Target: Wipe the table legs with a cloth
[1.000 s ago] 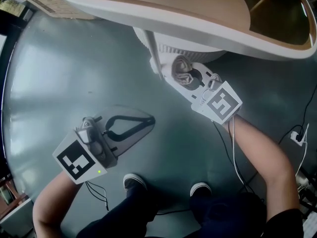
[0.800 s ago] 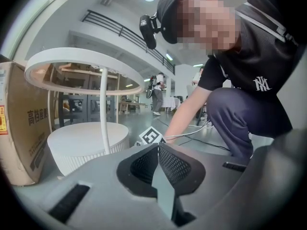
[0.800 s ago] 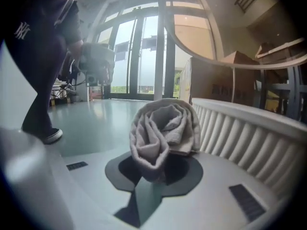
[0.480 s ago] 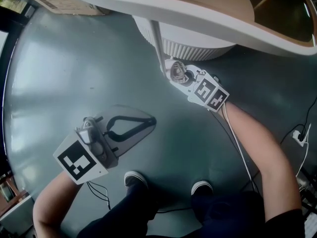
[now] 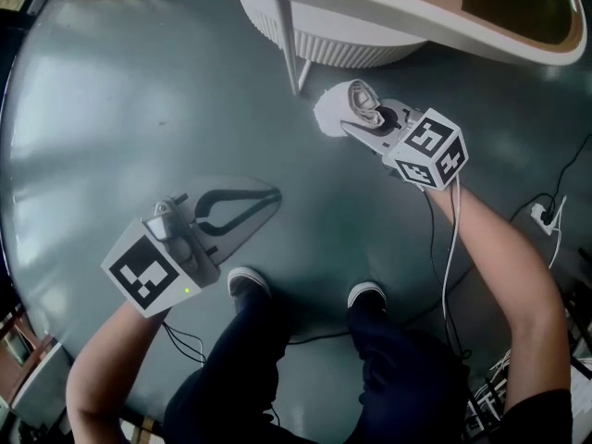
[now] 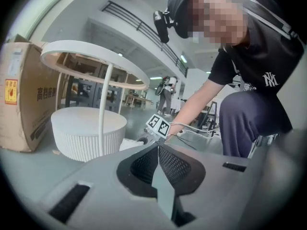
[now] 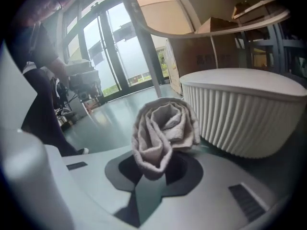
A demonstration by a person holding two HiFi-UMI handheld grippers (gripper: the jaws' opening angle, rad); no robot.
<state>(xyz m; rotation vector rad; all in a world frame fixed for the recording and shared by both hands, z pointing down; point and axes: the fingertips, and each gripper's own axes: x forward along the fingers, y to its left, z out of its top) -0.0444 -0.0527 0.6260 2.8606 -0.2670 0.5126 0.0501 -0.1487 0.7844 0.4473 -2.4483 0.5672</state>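
A thin white table leg (image 5: 289, 44) runs from the round white table top (image 5: 388, 3) down to the floor beside a ribbed white base (image 5: 324, 46). My right gripper (image 5: 363, 111) is shut on a rolled grey cloth (image 5: 361, 100), a short way right of the leg's foot and not touching it. In the right gripper view the cloth (image 7: 164, 134) bulges between the jaws, with the leg (image 7: 144, 42) behind it and the base (image 7: 249, 111) to the right. My left gripper (image 5: 268, 197) hangs low over the floor, shut with nothing in it; its jaws (image 6: 157, 147) meet.
A cardboard box (image 6: 19, 99) stands left of the table. The person's shoes (image 5: 245, 280) are just behind the left gripper. Cables (image 5: 444, 276) trail over the grey floor (image 5: 111, 118) at the right, towards a plug (image 5: 538, 213).
My right gripper has drawn back from the foot of the leg and moved right, the cloth still in it. The left gripper has barely moved.
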